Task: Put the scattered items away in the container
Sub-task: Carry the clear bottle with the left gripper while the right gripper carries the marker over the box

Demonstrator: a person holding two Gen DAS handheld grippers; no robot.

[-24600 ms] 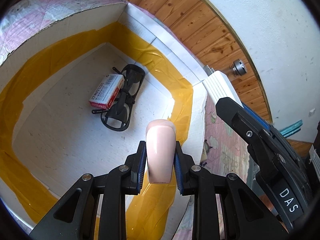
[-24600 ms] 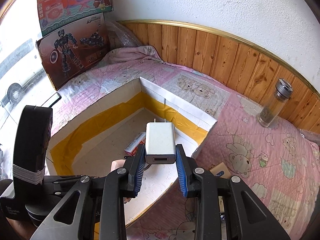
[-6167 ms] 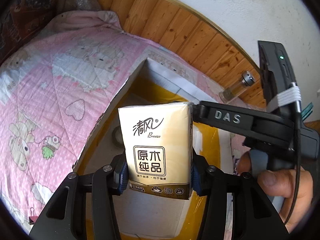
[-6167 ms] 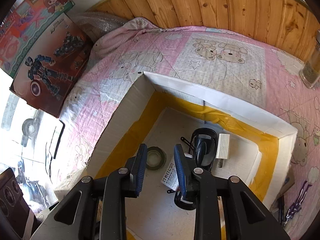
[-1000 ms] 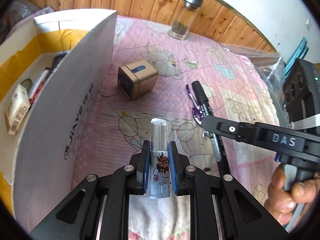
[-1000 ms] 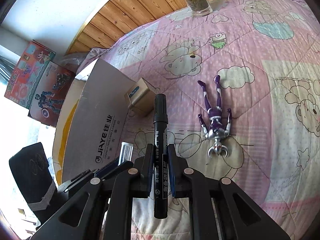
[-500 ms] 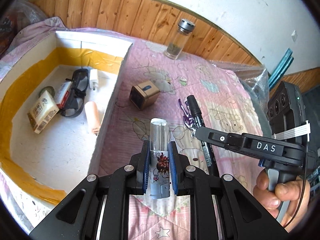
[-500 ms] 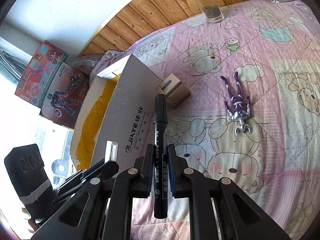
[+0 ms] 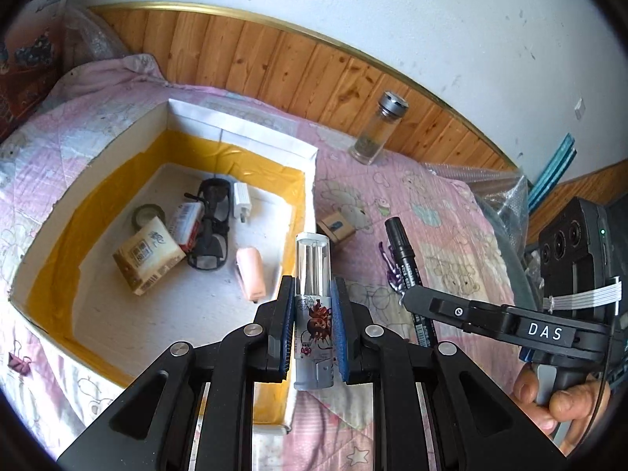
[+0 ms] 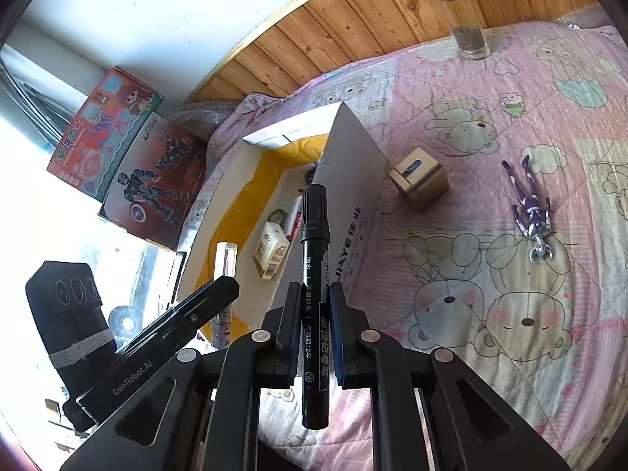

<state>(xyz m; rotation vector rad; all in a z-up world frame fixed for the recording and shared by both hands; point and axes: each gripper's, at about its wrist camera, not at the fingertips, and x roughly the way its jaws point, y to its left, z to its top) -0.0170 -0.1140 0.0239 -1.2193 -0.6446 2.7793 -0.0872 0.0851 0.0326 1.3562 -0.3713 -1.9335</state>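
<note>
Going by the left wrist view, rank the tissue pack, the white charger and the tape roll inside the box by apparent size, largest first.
1. tissue pack
2. tape roll and white charger: they look about alike, so I won't rank them; the pack partly hides the roll.

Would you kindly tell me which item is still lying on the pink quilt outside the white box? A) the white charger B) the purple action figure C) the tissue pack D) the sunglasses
B: the purple action figure lies on the quilt, while the other three sit inside the box.
</note>
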